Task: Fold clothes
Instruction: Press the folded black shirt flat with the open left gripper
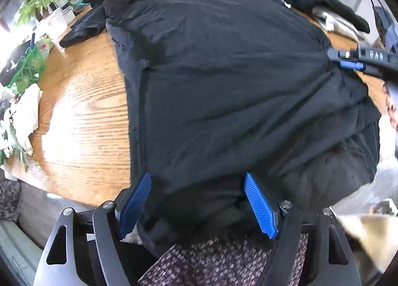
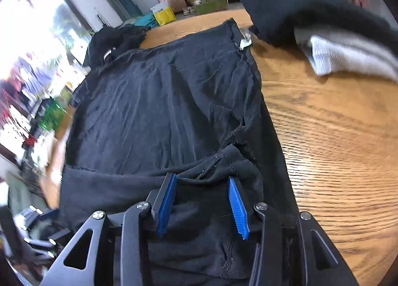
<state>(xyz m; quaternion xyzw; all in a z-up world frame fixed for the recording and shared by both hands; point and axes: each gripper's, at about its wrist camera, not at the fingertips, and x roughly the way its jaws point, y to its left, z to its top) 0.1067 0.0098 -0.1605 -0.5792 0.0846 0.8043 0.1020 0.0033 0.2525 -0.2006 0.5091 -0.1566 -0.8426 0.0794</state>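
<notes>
- At the near edge of the round oak-grain wooden desk (image 1: 82, 102), the left gripper (image 1: 199, 201) stands wide over the hem of the flat black cotton T-shirt (image 1: 223, 82), nothing pinched, probably ready to lift it.
- Its view alone shows the desk's plant-cluttered left side.
- The right gripper (image 2: 202, 205) is half-open around a bunched seam, pads clear; only its view shows the white ribbed cloth (image 2: 348, 57).

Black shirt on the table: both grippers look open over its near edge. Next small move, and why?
Probably close the right gripper on the bunched hem between its pads. The black shirt lies mostly flat on the wooden table, and neither the right nor the left gripper grips cloth yet, so no fold can start.
</notes>
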